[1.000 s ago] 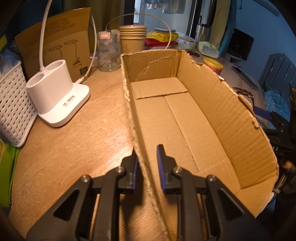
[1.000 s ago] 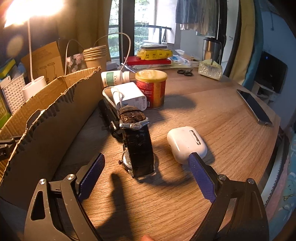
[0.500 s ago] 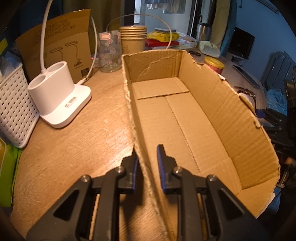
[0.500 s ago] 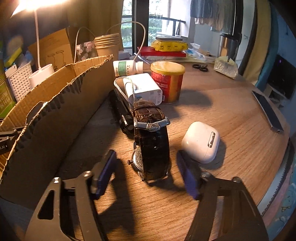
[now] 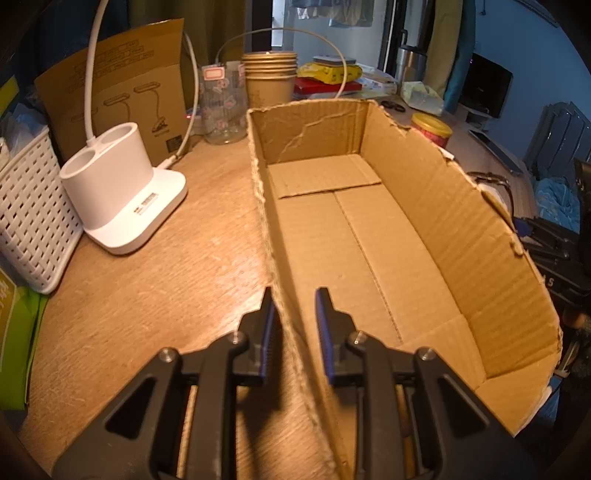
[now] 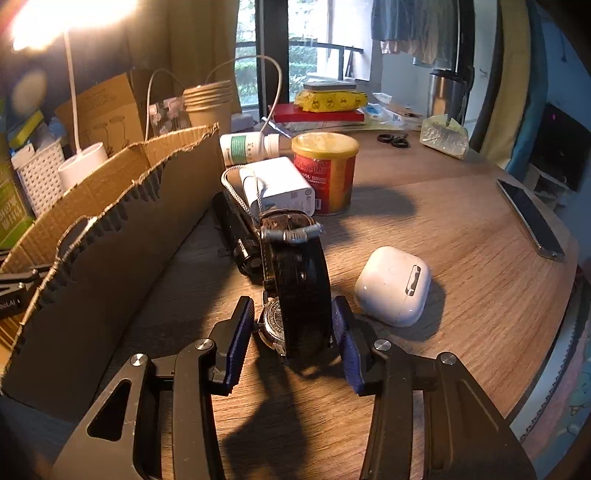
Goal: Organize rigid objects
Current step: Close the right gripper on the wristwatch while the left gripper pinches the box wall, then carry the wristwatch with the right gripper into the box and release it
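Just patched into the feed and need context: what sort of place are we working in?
Most likely someone's home, a lived-in room with a cluttered round wooden table by a window. Clothes hang near the glass, and a white desk lamp and a phone sit among everyday odds and ends.

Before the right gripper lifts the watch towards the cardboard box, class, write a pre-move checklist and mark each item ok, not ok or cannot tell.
1. Wristwatch sits between the right gripper fingers: ok.
2. Jaws firmly closed on the strap: cannot tell; a small gap shows at the left finger.
3. White earbuds case is apart from the right finger: ok, though close.
4. Black flashlight lies against the watch's far side, so it might shift: not ok.
5. Cardboard box floor has room: ok.
6. Left gripper straddles the box's near wall to steady it: ok; whether it pinches, cannot tell.
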